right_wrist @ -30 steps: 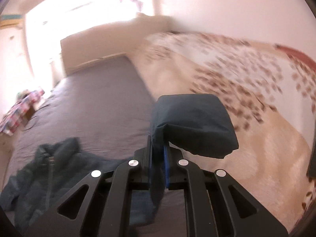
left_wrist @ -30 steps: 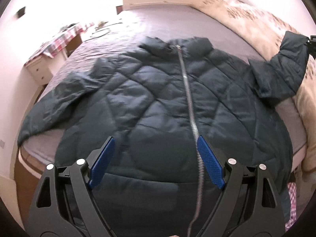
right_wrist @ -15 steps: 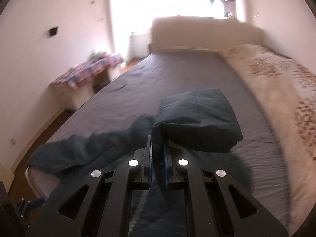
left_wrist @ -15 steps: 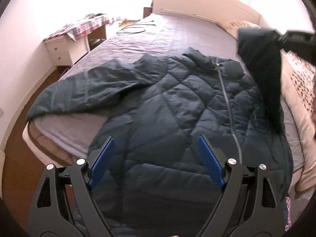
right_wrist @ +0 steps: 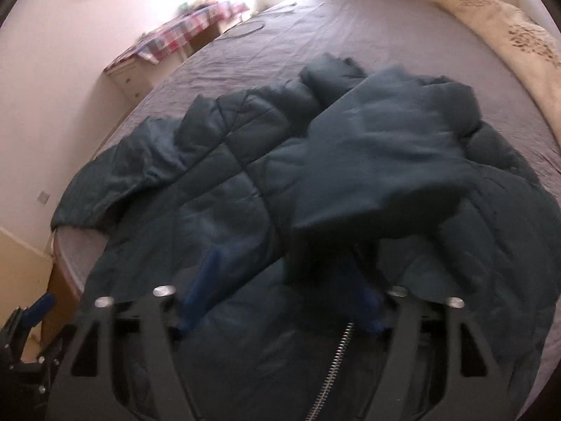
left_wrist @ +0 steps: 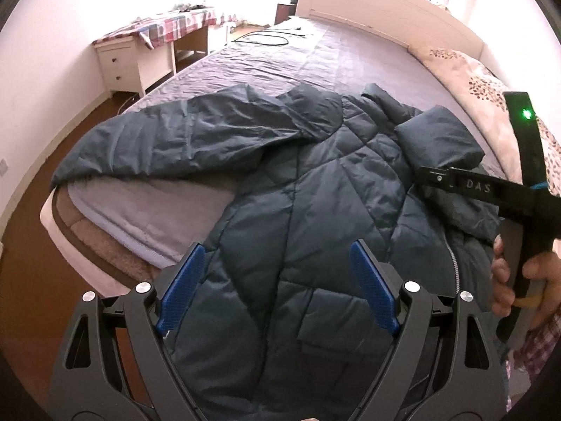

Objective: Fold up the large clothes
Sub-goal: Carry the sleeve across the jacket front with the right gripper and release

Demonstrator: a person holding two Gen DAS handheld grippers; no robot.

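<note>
A home bedroom: wide bed (left_wrist: 315, 59), headboard (left_wrist: 385, 10), bedside drawers (left_wrist: 122, 66).

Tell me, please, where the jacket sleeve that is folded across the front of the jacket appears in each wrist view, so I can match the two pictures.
Left wrist view: the folded sleeve lies at upper right, its cuff beside the right gripper's black body.
Right wrist view: the same sleeve fills the centre right, draped toward the blurred blue fingers.
Shared landmark: the table with the checked cloth, upper left in both.
</note>
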